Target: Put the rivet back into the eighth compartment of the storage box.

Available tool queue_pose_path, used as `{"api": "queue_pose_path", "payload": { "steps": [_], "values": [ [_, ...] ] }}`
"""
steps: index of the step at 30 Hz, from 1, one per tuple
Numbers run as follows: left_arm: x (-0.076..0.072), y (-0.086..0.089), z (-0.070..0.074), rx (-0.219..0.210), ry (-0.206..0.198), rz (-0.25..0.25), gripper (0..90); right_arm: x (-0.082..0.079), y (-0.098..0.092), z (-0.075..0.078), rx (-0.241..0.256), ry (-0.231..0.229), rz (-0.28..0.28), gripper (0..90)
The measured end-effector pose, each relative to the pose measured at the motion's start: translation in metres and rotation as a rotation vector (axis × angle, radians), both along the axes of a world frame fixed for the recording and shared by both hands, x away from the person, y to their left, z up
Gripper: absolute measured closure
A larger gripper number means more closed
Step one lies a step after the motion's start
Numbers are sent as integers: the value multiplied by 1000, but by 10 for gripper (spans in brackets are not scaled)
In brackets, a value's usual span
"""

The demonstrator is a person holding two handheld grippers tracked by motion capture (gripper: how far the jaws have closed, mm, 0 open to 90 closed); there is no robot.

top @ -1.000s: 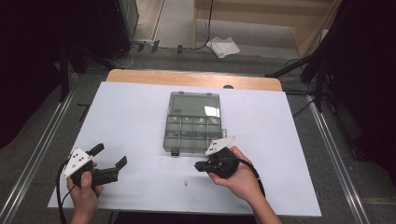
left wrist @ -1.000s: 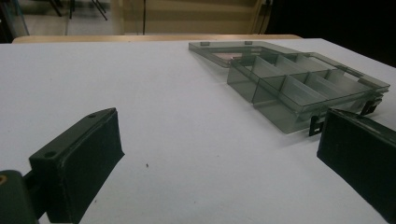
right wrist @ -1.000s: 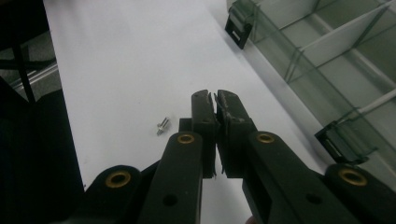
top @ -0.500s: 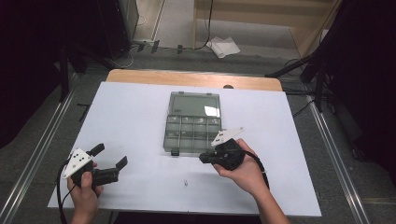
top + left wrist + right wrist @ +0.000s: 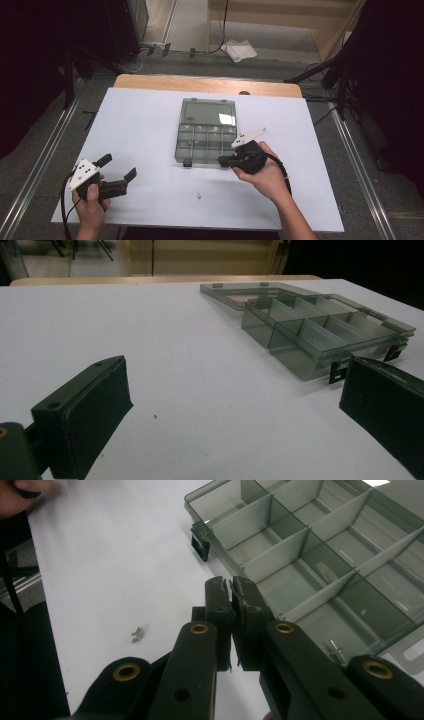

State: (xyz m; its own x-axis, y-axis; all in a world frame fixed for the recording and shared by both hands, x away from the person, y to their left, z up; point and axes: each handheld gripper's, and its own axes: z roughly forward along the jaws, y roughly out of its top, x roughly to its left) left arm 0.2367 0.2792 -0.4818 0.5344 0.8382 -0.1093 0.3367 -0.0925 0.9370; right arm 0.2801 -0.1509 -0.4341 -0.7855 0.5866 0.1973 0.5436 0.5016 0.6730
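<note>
A smoky clear organiser box (image 5: 200,145) with several compartments lies mid-table, its lid (image 5: 207,111) folded flat behind it. My right gripper (image 5: 221,161) is shut, tips at the box's front right corner. In the right gripper view the jaws (image 5: 231,587) press together over the box's front wall (image 5: 260,560); I see nothing between them. Two small screws (image 5: 136,634) lie on the white sheet, and another screw (image 5: 336,650) rests in a front compartment. My left gripper (image 5: 118,166) stands open at the front left, far from the box (image 5: 320,335), with nothing between its fingers (image 5: 85,410).
A white sheet (image 5: 140,125) covers the table, with a wooden strip (image 5: 200,84) along the far edge. Cables and a crumpled paper (image 5: 239,50) lie on the floor beyond. Metal rails run along both sides of the table.
My right gripper has moved forward from the sheet to the box's front right corner, staying shut. The left gripper has hardly moved.
</note>
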Motion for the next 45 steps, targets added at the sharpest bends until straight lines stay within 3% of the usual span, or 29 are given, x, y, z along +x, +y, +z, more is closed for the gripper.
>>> {"api": "queue_pose_path", "payload": {
  "steps": [26, 35, 45],
  "values": [
    [0, 0, 0, 7, -3, -3, 0, 26, -14, 2, -9, -14, -68, 879],
    [-1, 0, 0, 7, 0, -1, 0, 35, -15, -3, -38, -20, -93, 879],
    [-1, 0, 0, 5, -2, -2, 0, 46, -15, -14, -61, 3, -118, 879]
  ]
}}
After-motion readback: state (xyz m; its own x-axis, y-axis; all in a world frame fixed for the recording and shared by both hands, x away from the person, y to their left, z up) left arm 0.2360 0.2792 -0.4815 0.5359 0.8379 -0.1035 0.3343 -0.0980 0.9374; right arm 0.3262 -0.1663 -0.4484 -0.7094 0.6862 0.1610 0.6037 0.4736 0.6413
